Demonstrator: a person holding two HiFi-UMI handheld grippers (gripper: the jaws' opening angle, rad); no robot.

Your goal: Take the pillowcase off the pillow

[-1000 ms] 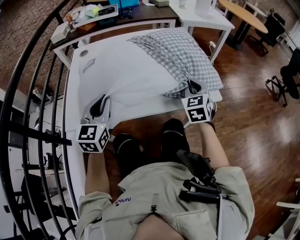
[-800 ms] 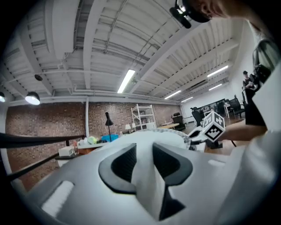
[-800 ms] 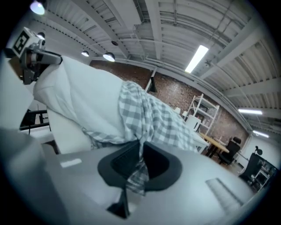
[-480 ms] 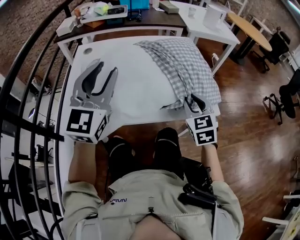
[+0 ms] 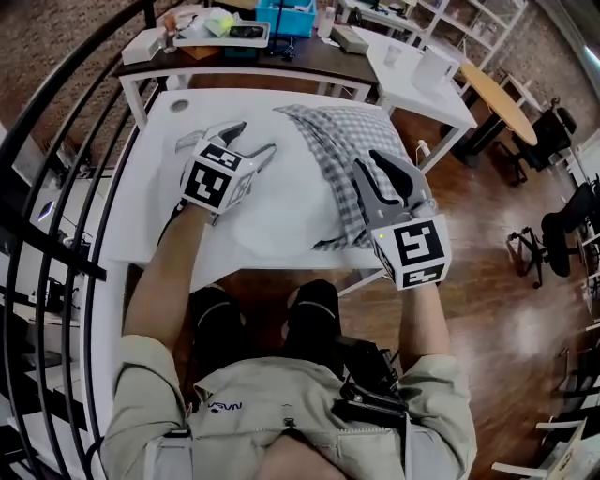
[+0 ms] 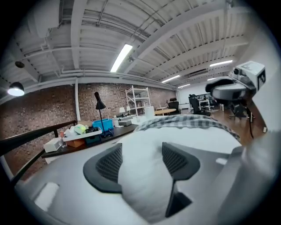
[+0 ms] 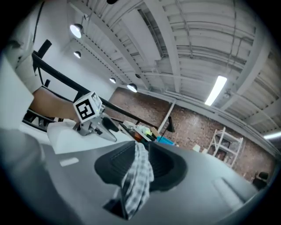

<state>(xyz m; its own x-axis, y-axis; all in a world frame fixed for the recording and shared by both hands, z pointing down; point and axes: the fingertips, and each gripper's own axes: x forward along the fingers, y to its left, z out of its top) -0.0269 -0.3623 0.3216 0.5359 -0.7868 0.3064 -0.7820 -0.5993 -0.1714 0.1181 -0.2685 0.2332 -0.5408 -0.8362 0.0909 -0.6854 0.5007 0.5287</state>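
A white pillow (image 5: 281,211) lies on the white table (image 5: 150,220). The grey checked pillowcase (image 5: 352,127) covers its right part. My left gripper (image 5: 251,141) is over the pillow's left part. Its jaws have just been opening and now stand wide, with a bulge of pillow (image 6: 145,184) between the pads (image 6: 107,165). My right gripper (image 5: 370,167) is raised at the pillow's near right side. Its jaws have just been closing a little, and they pinch a fold of the checked pillowcase (image 7: 138,180). The right gripper view also shows the left gripper's marker cube (image 7: 89,108).
A dark desk (image 5: 234,66) with a blue bin (image 5: 284,17) and a tray stands behind the table. A second white table (image 5: 417,84) and a round wooden table (image 5: 497,94) are at the right. Black railing (image 5: 56,141) runs along the left.
My left gripper went from the table's near left edge up and forward onto the pillow, and its jaws opened. My right gripper rose, lifting the pillowcase's near end.
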